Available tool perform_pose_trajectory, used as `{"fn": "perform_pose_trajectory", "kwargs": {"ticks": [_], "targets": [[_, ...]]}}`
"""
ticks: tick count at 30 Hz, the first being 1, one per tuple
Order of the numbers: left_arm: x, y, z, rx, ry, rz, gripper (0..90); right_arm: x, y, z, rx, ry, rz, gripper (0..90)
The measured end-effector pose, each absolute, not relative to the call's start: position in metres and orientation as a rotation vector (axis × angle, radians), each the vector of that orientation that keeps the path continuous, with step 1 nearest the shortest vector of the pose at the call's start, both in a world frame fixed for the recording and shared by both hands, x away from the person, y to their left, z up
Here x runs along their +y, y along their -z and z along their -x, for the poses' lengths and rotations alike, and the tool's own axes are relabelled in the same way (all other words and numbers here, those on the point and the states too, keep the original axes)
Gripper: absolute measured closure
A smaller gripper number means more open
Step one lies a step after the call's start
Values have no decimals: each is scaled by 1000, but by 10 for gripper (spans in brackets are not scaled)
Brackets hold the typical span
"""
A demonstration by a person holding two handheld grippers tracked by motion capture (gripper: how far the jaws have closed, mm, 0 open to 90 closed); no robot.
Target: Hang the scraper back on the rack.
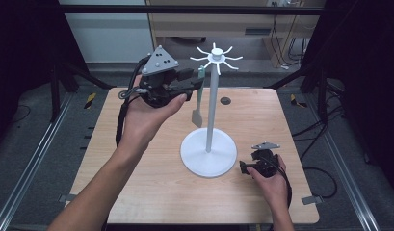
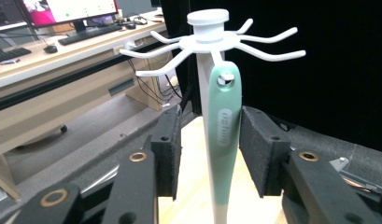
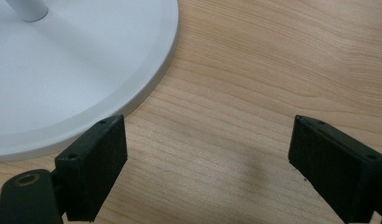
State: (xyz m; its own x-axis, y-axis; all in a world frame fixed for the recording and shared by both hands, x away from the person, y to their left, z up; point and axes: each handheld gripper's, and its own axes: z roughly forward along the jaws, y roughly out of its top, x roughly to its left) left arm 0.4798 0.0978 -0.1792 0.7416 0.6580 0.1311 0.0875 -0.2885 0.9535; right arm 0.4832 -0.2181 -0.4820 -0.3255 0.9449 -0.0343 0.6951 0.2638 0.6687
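Your left tool stands open around the hung spatula, freeing it; your right tool rests open beside the rack base, steadying nothing.

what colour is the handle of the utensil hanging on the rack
Pale mint green handle, clearest in the left gripper view.

Three cameras around one white stand
High view looks down; both gripper views sit close, sharing its hooks and base
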Motion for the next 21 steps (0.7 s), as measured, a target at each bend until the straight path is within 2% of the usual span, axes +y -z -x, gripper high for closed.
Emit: {"fn": "perform_pose_trajectory", "kwargs": {"ticks": [21], "targets": [[117,194,-474,603,-628,-1810,407,-218,482,-483,2110,-781,-1484,119]]}}
